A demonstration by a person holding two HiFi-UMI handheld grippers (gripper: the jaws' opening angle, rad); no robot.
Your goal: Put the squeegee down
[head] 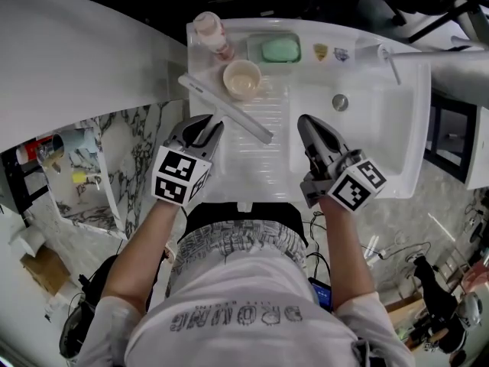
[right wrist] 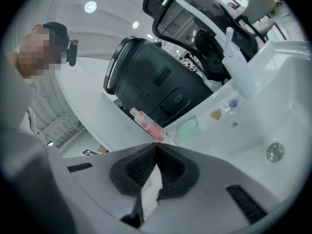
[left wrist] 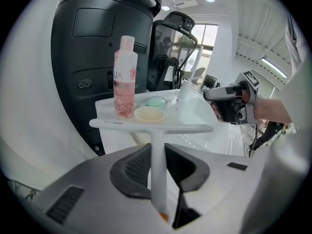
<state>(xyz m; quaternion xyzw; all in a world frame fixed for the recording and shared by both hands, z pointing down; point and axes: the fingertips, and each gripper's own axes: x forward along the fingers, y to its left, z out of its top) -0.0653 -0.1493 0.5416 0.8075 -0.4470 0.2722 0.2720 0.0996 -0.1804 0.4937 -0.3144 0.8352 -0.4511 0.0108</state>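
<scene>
The left gripper (head: 208, 126) is sitting in the middle left of the head view. It is clamping the thin white stem of the squeegee (head: 244, 121) between its dark ribbed pads, so its jaws are standing only narrowly apart around that stem. The squeegee's long white blade is running diagonally from the upper left toward the centre of the head view, over the ridged draining part of the white sink (head: 397, 128). In the left gripper view the blade is lying level across the middle of the frame, just beyond the jaw tips. Whether the blade is touching the sink surface cannot be told. The right gripper (head: 307, 127) is hovering at the centre right of the head view, over the edge between the ridged part and the basin, well apart from the squeegee. In its own view its jaws are meeting at the tips with nothing between them. A pink bottle (head: 214, 35) is standing at the upper left corner of the sink, and a small cream bowl (head: 242, 79) is sitting just below it, beside the far end of the blade. A green bar of soap (head: 279, 50) is lying in a dish along the top edge, to the right of the bottle. The round drain (head: 340, 102) is showing in the basin, and a white tap (head: 388, 58) is standing toward the upper right.
</scene>
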